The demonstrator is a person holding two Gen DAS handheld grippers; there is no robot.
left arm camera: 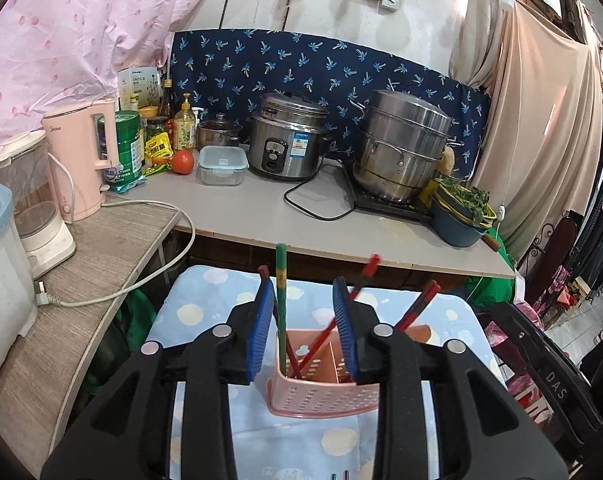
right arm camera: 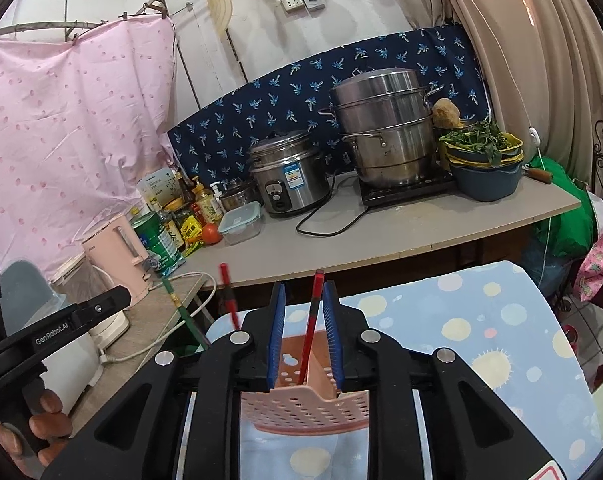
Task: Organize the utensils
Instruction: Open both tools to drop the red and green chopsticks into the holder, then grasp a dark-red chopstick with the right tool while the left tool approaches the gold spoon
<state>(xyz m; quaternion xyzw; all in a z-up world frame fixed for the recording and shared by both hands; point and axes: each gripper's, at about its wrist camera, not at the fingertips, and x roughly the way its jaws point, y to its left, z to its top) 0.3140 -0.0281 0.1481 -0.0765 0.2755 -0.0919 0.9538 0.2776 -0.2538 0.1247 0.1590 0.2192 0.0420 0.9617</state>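
Observation:
A pink perforated utensil holder (left arm camera: 321, 394) stands on a blue dotted cloth (left arm camera: 205, 312). A green chopstick (left arm camera: 281, 304) and red chopsticks (left arm camera: 341, 308) stand in it. My left gripper (left arm camera: 305, 328) is open just above the holder, its blue pads on either side of the green and red sticks without touching them. In the right wrist view the holder (right arm camera: 301, 408) sits right below my right gripper (right arm camera: 303, 332), which is open with a red chopstick (right arm camera: 311, 328) standing loose between its pads. The green chopstick (right arm camera: 181, 312) and another red one (right arm camera: 227, 296) lean left.
A grey counter (left arm camera: 261, 212) behind holds a rice cooker (left arm camera: 287, 136), a steel steamer pot (left arm camera: 401, 144), a blue bowl of greens (left arm camera: 461, 216), a lidded container (left arm camera: 221, 164), a tomato (left arm camera: 182, 162), and bottles. A pink kettle (left arm camera: 81, 156) and white cord (left arm camera: 149, 276) sit left. The left gripper's body (right arm camera: 61, 332) shows left.

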